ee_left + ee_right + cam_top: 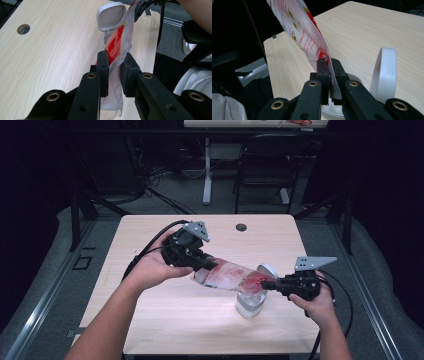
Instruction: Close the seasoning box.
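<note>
A pale wooden table (150, 320) takes up the middle of the scene, and the work sits toward its right, near side. There a person holds a red-and-white plastic pouch (227, 275) stretched in the air between two grippers, lying almost level and sloping slightly down to the right.

The left gripper (205, 262) has hold of the pouch's left end. In the left gripper view its jaws are closed on the bunched white plastic of that end, the pads pressing in from both sides. The right gripper (267, 284) grips the opposite end, and in the right gripper view its jaws are pinched tight on the thin edge of the pouch where the red print runs out. Both hands, then, are occupied with the pouch and nothing else.

Directly under the right end of the pouch stands a small clear container (249, 304) on the table, with its white hinged lid (269, 270) flipped up on the far side. The right gripper view shows that lid standing upright just beside the jaws, with the container's open rim below them.

As a judgement, the early steps look done: the container is open, the pouch has been picked up and brought over the opening. Whether the pouch itself has been opened cannot be told, and no contents can be seen leaving it. What appears left is tipping it so it empties into the container, then setting the pouch aside and closing the lid.
</note>
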`<act>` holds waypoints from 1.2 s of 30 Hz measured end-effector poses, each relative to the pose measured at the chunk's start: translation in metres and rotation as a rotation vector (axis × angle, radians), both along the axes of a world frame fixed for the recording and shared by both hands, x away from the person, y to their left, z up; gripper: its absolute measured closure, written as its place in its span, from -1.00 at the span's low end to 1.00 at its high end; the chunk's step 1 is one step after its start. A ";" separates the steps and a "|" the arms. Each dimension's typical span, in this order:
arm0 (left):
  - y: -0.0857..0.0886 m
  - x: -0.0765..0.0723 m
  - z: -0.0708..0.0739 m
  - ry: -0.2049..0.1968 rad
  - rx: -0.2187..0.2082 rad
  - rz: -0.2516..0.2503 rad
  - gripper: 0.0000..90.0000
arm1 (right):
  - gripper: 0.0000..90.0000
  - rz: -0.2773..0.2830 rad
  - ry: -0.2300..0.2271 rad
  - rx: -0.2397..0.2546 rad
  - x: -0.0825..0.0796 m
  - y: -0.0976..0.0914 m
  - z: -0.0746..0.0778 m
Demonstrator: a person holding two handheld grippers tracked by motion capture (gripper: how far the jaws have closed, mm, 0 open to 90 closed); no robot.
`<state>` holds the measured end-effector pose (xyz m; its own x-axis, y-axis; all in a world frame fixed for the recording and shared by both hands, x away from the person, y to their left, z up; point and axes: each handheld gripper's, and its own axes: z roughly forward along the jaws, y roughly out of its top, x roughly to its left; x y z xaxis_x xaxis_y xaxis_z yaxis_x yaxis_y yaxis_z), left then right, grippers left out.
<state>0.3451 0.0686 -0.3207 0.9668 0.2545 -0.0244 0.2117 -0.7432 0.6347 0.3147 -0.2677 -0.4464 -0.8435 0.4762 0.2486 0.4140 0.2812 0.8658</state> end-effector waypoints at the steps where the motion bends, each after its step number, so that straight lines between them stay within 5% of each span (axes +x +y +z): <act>1: 0.000 0.000 0.000 0.000 -0.001 0.000 0.76 | 0.95 -0.001 0.000 0.000 0.000 0.000 0.000; 36: -0.011 0.000 0.000 -0.008 0.008 -0.007 0.73 | 0.95 -0.025 0.009 -0.009 0.002 -0.006 -0.003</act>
<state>0.3454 0.0580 -0.3205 0.9686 0.2480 -0.0146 0.2015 -0.7499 0.6301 0.3168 -0.2738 -0.4499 -0.8291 0.4995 0.2513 0.4285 0.2787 0.8595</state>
